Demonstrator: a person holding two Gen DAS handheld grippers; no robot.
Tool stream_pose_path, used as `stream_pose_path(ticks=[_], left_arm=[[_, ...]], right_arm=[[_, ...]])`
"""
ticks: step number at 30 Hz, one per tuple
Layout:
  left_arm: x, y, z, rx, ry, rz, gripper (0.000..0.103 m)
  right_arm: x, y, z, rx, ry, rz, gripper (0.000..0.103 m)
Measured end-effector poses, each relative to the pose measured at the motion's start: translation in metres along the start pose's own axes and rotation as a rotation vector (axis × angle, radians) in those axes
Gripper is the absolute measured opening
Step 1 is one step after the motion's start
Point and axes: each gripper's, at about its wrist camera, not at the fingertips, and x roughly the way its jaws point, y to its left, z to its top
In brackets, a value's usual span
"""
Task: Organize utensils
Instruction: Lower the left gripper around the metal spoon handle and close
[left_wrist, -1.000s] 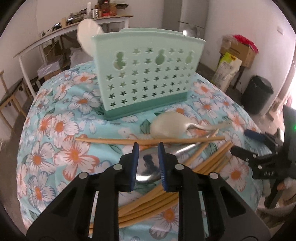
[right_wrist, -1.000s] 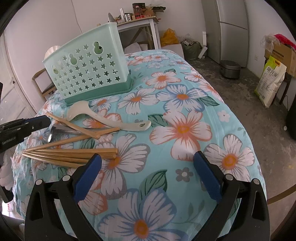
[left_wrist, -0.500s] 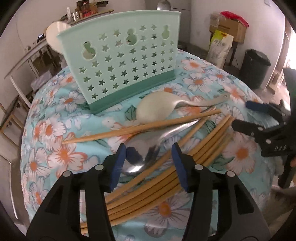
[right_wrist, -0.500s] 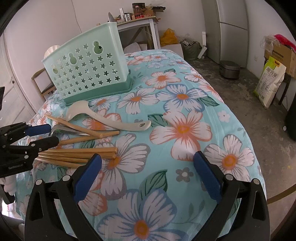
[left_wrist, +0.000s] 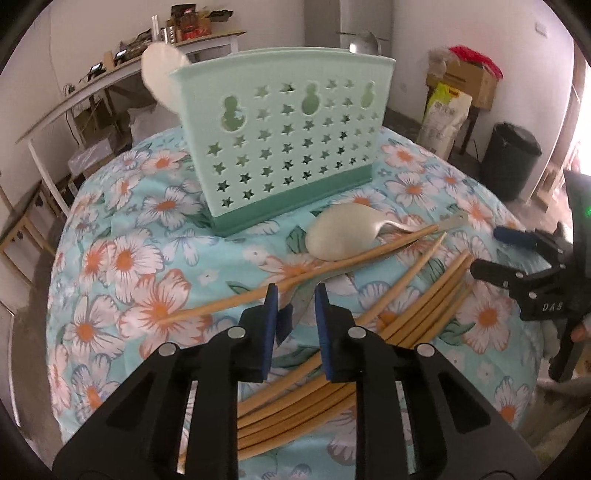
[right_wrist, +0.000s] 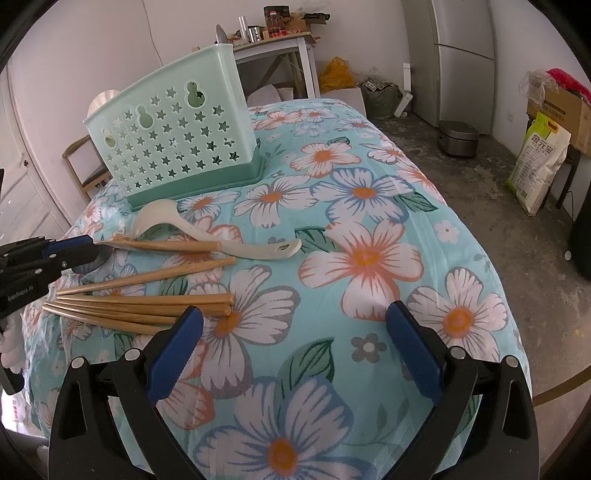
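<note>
Your left hand-held gripper (left_wrist: 294, 300) has just been closing, its jaws now narrow around the bowl of the metal spoon (left_wrist: 301, 293); whether the pads press it, you cannot tell. A loose wooden chopstick (left_wrist: 332, 264) crosses right there (over the spoon). The cream plastic ladle (left_wrist: 341, 232) lies before the mint star-punched utensil caddy (left_wrist: 284, 136) on the floral-clothed surface (right_wrist: 369, 258). Your right hand-held gripper (right_wrist: 295, 336) hangs spread wide, empty, beside the bunched chopsticks (right_wrist: 147, 306).
</note>
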Motion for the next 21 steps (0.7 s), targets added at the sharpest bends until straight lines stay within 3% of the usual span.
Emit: stream_pose_path(ticks=[21], left_arm=[[-0.005, 0.025, -0.011, -0.112, -0.078, 0.002, 0.02]], right_arm=[[0.0, 0.0, 0.001, -0.001, 0.0, -0.002, 0.097]])
